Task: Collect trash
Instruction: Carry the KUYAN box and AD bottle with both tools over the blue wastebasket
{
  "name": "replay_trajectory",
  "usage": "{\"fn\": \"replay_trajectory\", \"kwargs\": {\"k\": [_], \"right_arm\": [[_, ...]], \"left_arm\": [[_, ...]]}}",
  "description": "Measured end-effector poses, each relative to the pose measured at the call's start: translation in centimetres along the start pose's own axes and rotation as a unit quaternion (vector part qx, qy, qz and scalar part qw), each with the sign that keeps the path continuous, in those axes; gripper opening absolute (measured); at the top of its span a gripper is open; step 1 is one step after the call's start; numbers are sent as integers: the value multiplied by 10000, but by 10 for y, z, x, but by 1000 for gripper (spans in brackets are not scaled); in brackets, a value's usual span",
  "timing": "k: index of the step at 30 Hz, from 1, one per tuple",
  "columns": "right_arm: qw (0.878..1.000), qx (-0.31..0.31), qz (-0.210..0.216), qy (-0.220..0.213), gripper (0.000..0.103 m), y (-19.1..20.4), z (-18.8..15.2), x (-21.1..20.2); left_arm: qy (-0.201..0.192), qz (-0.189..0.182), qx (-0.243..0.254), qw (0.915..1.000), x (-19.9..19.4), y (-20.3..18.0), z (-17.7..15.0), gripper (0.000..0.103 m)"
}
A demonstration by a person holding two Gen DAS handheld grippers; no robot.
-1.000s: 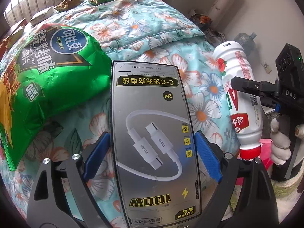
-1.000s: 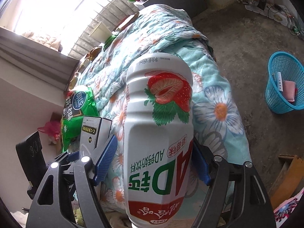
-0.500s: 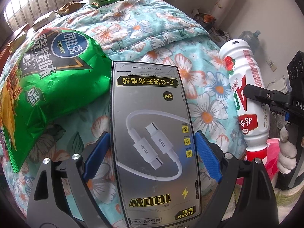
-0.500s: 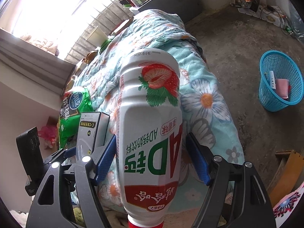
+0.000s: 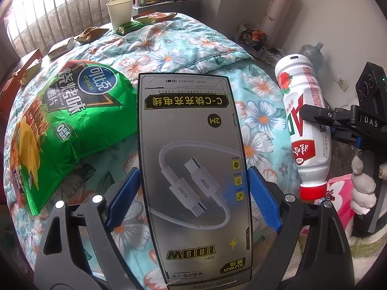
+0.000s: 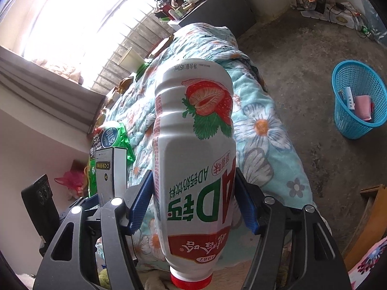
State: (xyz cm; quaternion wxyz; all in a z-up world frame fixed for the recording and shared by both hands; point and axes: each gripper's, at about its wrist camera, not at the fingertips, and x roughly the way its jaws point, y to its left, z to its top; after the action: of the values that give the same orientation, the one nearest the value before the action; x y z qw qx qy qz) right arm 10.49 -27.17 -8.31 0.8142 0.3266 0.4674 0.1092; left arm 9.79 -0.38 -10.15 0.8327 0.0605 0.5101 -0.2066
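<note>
in the left wrist view, the left gripper [image 5: 193,193] was clamped on a grey cable box [image 5: 191,169], its blue pads pressed against the box's two long edges, the print on the box reading upside down. the box was held above a floral quilt [image 5: 169,55]. a green chip bag [image 5: 60,120] lay on the quilt just left of the box. farther back on the quilt stood a paper cup [image 5: 120,12] with small snack wrappers [image 5: 90,33] near it. at the right, the right gripper [image 5: 321,118] gripped a white strawberry milk bottle [image 5: 304,125], red cap pointing down.

in the right wrist view, the right gripper [image 6: 193,203] was closed around the white strawberry milk bottle [image 6: 196,149] at its lower label, cap toward the camera. the cable box [image 6: 111,174] showed at the left, the chip bag [image 6: 108,142] behind it. a blue basket [image 6: 348,120] stood on the concrete floor well apart from the quilt [image 6: 261,125], with a few items inside.
</note>
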Motion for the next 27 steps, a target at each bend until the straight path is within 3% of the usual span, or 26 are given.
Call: {"fn": "replay_trajectory", "kwargs": {"k": [19,27], "right_arm": [[9972,-4,523,-540,63,-3,2,-42],[9921,113,776,-979,63,-18,2,-79]], "left_arm": [[-754,-247,380,9961,-48,-31,22,84],[-939,-378,678,9926,-57,-57,41,84]]}}
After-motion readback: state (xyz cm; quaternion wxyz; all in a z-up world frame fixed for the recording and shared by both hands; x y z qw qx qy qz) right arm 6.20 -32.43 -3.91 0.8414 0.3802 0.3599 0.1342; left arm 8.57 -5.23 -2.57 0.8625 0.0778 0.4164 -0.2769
